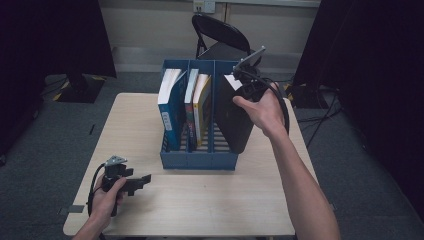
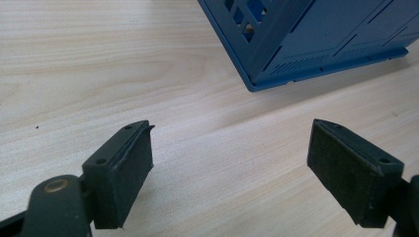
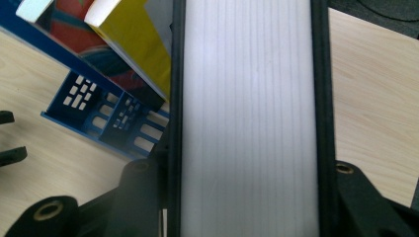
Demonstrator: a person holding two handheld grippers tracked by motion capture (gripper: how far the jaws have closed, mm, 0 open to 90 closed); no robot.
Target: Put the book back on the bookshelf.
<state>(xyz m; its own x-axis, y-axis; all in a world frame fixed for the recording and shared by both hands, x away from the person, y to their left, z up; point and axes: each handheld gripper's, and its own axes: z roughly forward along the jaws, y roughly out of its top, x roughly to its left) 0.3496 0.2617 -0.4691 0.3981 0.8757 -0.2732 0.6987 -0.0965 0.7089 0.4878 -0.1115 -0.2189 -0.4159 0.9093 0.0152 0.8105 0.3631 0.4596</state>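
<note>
A blue three-slot file rack (image 1: 197,161) stands mid-table. Its left slot holds a blue book (image 1: 170,107). The middle slot holds a colourful book and a yellow one (image 1: 202,107). My right gripper (image 1: 245,82) is shut on a thick black-covered book (image 1: 232,120), held tilted at the rack's right slot with its lower corner by the right wall. In the right gripper view the book's white page edge (image 3: 247,118) runs between the jaws, with the yellow book (image 3: 133,49) and the rack (image 3: 84,108) to its left. My left gripper (image 1: 142,181) rests open and empty near the table's front left, its jaws (image 2: 230,168) wide apart over bare wood.
The light wooden table (image 1: 200,205) has free room in front of the rack and on both sides. A black folding chair (image 1: 220,35) stands behind the table. The rack's corner (image 2: 316,44) is ahead of my left gripper. Cables lie on the floor at the right.
</note>
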